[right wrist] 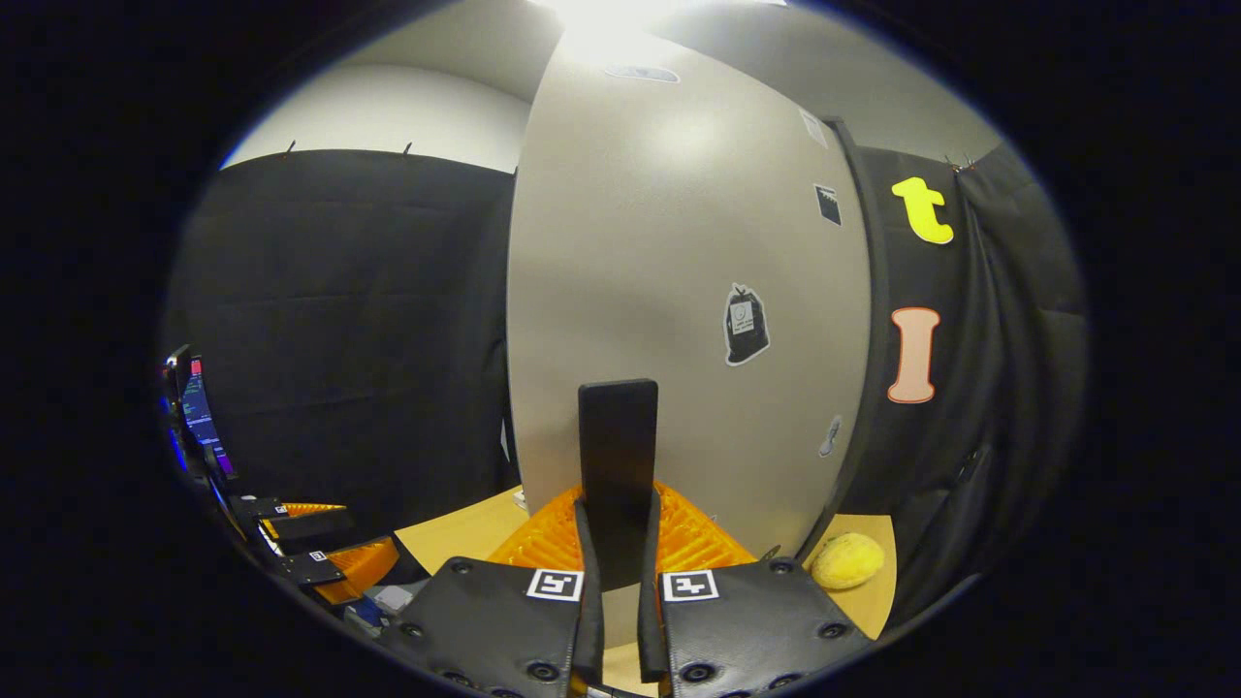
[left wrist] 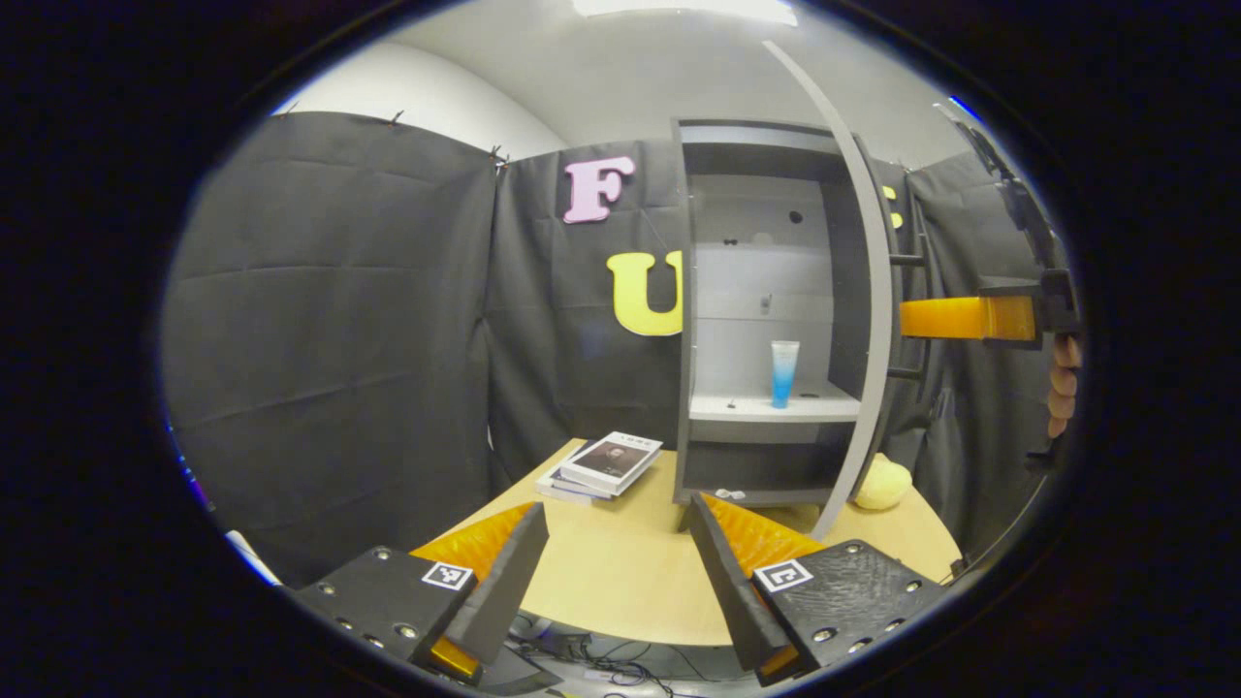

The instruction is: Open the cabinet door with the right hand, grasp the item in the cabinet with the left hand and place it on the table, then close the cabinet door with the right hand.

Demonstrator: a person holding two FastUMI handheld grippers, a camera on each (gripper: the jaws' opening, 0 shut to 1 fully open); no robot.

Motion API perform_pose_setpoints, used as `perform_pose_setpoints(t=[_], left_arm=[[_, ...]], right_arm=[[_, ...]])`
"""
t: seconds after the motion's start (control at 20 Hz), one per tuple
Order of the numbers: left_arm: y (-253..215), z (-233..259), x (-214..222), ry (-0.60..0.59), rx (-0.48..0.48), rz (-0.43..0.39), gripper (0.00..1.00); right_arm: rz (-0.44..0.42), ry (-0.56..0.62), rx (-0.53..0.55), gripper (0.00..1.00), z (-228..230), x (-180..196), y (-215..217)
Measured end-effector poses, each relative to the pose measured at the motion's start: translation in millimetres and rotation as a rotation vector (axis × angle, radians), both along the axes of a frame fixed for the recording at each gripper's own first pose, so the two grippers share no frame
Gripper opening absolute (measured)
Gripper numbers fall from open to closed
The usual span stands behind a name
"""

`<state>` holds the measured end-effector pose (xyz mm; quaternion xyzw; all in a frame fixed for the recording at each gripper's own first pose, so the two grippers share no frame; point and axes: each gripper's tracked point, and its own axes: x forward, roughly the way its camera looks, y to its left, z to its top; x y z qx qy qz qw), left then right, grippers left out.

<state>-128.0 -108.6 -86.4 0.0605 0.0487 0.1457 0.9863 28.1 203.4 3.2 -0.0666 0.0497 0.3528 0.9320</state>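
Note:
The grey cabinet stands on the table with its door swung wide open, edge-on in the left gripper view. A blue-and-white tube stands upright on the middle shelf. My left gripper hovers open over the table, well short of the cabinet, with nothing between its fingers. My right gripper is shut on the black door handle, facing the door's outer face. The right gripper and the hand holding it also appear in the left gripper view.
A stack of books lies on the wooden table left of the cabinet. A yellow plush object sits by the door's foot. The left gripper and a monitor appear at the far left of the right gripper view.

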Motion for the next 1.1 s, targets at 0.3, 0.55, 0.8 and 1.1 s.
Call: perform_pose_setpoints(t=[0.3, 0.55, 0.8, 1.1], left_arm=[[-31.7, 5.1, 1.5, -0.019, -0.065, -0.044, 0.85], [-28.4, 5.4, 11.5, -0.016, -0.056, -0.05, 0.85], [-27.4, 2.8, 29.7, -0.001, -0.056, -0.079, 0.85], [-19.3, 0.9, 63.5, 0.022, -0.072, -0.123, 0.89]], right_arm=[[-0.019, 0.039, 0.001, 0.16, 2.7, -7.2, -29.6], [-0.051, 0.047, 0.006, 0.13, 5.7, -4.7, -44.1], [-0.078, 0.038, -0.002, 0.15, 7.1, -0.8, -57.3], [-0.175, 0.025, -0.008, 0.15, 8.1, 6.0, -75.9]])
